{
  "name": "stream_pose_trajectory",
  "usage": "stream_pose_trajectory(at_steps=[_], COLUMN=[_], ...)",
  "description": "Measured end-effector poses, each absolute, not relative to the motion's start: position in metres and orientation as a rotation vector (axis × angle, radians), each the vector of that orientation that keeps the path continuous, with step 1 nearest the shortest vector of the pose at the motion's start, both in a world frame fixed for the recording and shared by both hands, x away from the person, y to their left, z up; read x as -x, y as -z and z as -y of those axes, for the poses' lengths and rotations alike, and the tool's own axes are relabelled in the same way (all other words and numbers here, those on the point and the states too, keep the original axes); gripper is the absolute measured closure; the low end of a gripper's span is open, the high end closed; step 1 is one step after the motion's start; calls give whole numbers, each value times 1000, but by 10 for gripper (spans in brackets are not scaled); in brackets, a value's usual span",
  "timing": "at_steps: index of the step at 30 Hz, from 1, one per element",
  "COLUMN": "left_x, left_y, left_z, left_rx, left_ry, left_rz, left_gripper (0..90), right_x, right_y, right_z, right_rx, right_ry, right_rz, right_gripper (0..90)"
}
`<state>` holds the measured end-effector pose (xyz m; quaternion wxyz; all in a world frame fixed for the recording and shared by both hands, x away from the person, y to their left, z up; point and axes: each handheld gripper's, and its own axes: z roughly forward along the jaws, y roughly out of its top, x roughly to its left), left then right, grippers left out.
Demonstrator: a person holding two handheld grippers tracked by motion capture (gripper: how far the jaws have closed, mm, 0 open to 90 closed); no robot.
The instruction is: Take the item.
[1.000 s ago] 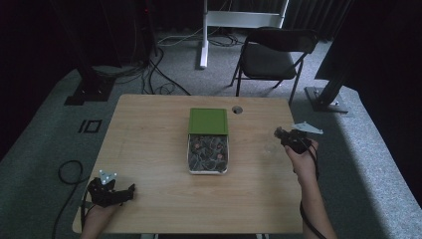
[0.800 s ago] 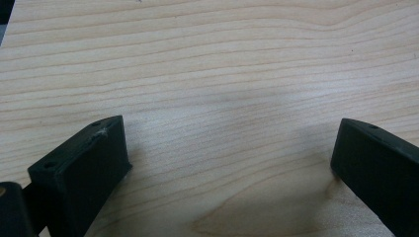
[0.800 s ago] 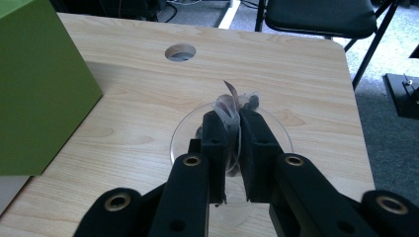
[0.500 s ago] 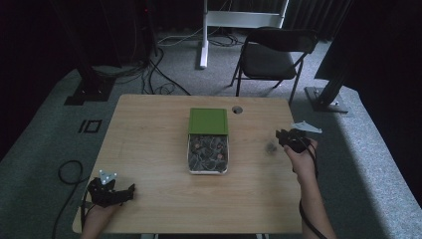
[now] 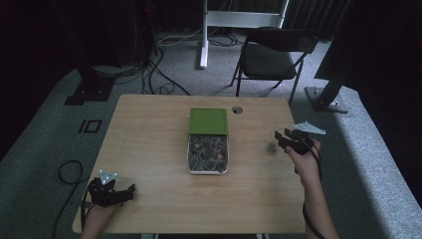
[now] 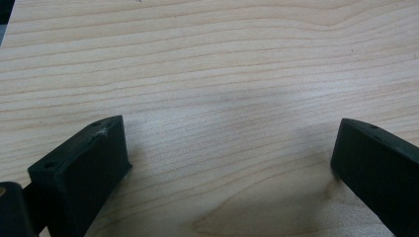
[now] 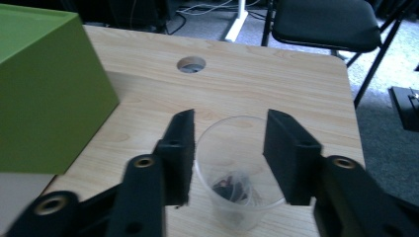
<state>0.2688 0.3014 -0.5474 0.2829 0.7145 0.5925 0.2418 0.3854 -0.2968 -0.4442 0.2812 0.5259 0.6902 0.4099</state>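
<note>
A clear plastic cup (image 7: 240, 170) with a few small dark bits at its bottom stood upright on the wooden worktop (image 5: 149, 144), right of the box and near the right edge. The right tongs (image 7: 230, 153) straddled it, their jaws having just been opening, with the cup between them and the pads apart from its wall. Just left lay a green-lidded box (image 5: 208, 121), its lid slid back over a tray of small dark parts (image 5: 208, 153). The left tongs (image 5: 130, 191) rested at the near left corner, jaws wide apart over bare wood.
</note>
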Motion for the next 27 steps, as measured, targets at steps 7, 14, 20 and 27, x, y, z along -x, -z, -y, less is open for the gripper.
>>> stream_pose_trajectory(at_steps=[7, 14, 20, 27], left_x=[-269, -269, -269, -269], left_y=[547, 547, 547, 547], left_z=[-301, -301, -301, -301], left_rx=[-1912, -1912, -1911, -1912], left_ry=[-647, -647, -647, -647], left_rz=[-1587, -1587, -1587, -1587], left_gripper=[17, 17, 17, 17], right_x=[-377, -368, -362, -352], right_y=[441, 442, 446, 450], right_z=[292, 290, 291, 294], right_rx=[-1377, -1359, -1353, -1353], right_ry=[-1131, -1143, -1156, -1147], right_rz=[-1848, -1857, -1866, -1873], right_gripper=[391, 296, 218, 177])
